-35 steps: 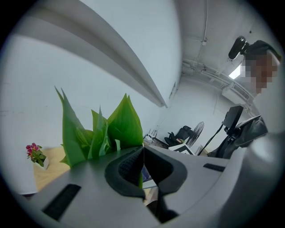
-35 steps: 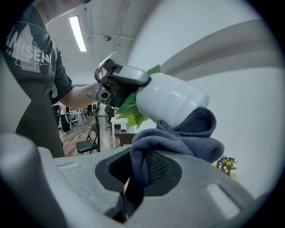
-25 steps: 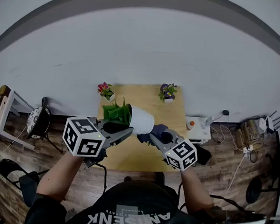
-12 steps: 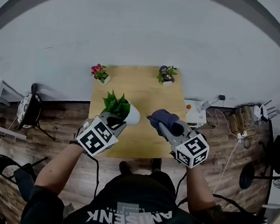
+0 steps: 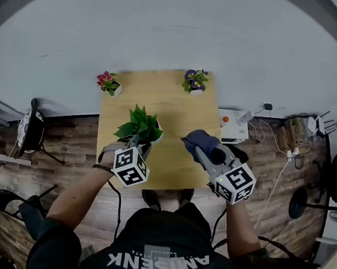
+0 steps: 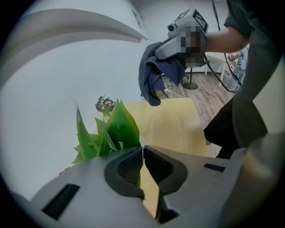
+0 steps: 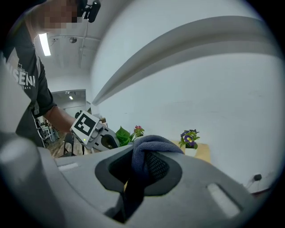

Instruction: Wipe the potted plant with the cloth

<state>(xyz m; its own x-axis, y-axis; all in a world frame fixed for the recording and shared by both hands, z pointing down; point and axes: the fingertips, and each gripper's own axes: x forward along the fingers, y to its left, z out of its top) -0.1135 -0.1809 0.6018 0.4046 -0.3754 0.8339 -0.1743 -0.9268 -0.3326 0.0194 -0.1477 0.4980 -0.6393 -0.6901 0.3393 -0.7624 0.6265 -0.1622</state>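
The potted plant (image 5: 138, 124), green leaves in a white pot, stands upright on the wooden table (image 5: 173, 108) near its front left. My left gripper (image 5: 140, 143) reaches down onto it from the near side. Its jaws are opening, with the thin white pot rim still between the pads (image 6: 129, 165) and leaves (image 6: 116, 130) just beyond. My right gripper (image 5: 204, 147) hovers to the plant's right, shut on a dark blue cloth (image 5: 199, 139) that hangs bunched from its jaws (image 7: 148, 150). The cloth (image 6: 153, 78) also shows high up in the left gripper view.
Two small flower pots stand at the table's far corners, pink (image 5: 107, 82) on the left and purple (image 5: 194, 80) on the right. A white box (image 5: 233, 130) with cables lies on the floor to the right, and a chair (image 5: 33, 133) stands to the left.
My left gripper came down with the plant, turning the pot from tilted in the air to upright on the table. The right gripper with the cloth drifted slightly to the right.
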